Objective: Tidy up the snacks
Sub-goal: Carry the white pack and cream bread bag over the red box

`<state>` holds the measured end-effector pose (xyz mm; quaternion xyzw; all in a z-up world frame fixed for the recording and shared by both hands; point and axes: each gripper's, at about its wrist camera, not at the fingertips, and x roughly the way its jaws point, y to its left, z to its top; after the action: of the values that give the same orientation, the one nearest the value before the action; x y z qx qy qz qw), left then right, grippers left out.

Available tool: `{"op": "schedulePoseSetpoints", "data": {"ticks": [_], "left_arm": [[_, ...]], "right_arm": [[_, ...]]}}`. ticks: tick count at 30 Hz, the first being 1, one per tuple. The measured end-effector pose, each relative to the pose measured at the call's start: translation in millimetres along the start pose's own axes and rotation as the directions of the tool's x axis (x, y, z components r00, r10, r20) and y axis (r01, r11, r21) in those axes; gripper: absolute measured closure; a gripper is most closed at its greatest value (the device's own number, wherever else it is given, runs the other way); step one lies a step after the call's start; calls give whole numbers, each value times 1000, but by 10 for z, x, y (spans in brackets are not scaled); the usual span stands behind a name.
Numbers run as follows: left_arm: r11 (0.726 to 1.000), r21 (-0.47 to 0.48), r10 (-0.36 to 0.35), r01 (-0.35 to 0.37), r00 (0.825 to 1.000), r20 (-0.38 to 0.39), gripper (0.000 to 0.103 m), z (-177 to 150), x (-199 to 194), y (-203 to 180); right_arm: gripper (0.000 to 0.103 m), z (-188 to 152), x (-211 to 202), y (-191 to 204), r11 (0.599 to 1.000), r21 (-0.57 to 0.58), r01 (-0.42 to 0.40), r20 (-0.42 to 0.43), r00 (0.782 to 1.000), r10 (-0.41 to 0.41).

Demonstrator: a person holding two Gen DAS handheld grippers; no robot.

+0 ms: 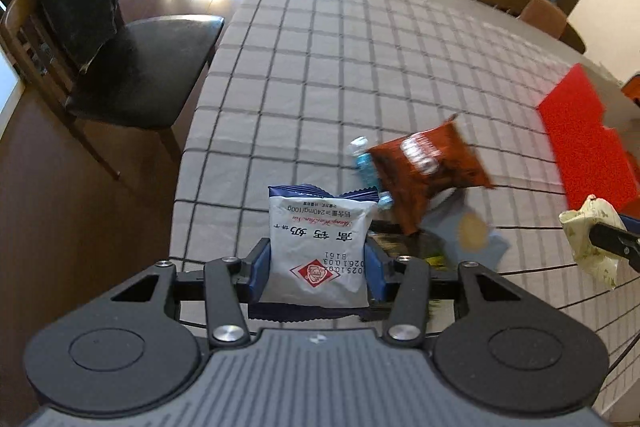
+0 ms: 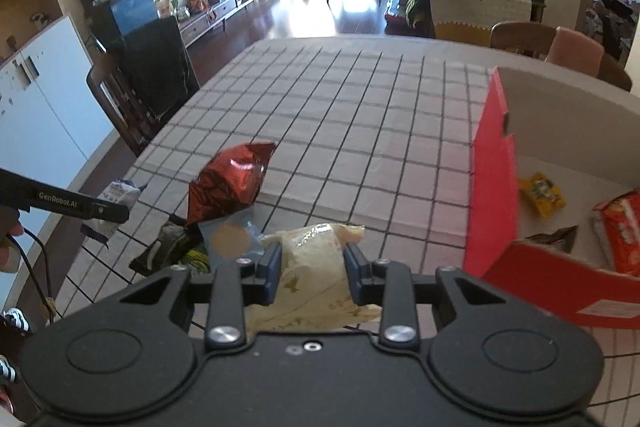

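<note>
Two blue pads of the left gripper (image 1: pixel 318 261) squeeze a white and blue snack pack (image 1: pixel 320 251) above the checked tablecloth (image 1: pixel 340 67). Over at the right gripper (image 2: pixel 312 273), a pale yellow pack (image 2: pixel 316 279) is pinched tight, near the red box (image 2: pixel 496 195). Between them lies a shiny red bag (image 2: pixel 228 183) on a small pile.

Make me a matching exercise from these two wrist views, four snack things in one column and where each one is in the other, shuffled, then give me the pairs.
Things
1. white and blue packet
2. pale yellow packet
3. yellow snack pack
4. shiny red-brown bag

Places
A. inside the red box
B. in the left claw
C. on the checked tablecloth, in the snack pile
D. in the right claw

Pairs: 1-B, 2-D, 3-A, 4-C
</note>
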<state>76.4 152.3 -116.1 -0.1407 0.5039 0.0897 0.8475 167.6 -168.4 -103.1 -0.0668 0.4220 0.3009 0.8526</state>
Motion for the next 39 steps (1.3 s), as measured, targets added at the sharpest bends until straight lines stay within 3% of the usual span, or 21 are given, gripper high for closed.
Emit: {"op": "schedulePoseSetpoints", "data": {"ticks": [10,20,24,27,32,39], "left_arm": [[995,82,-66,60,995,77,56,120,-391,-618],[969,234,-115,81,984,134,56,265,-552,-1548],[959,268,-130,91,983,131,56,319,-504,-1907],[953,287,-139,100,983,120,56,351,-448,-2162],[952,279,-160,124,981,112,56,369,-423,-2467],[952,272,-169,140,982,89,56,264,-372,-2620]], "right_arm": [[71,191,-495,-389,999,44,32,100,994,-36],[71,265,-795,-957,994,70,81,158,983,-91],[81,270,-845,-1194,993,67,94,165,981,-104],[82,297,-849,-1414,991,79,103,155,981,-115],[82,280,-969,-1706,996,75,44,131,990,-54],[81,-90,-1018,-1863,996,79,-38,36,999,35]]}}
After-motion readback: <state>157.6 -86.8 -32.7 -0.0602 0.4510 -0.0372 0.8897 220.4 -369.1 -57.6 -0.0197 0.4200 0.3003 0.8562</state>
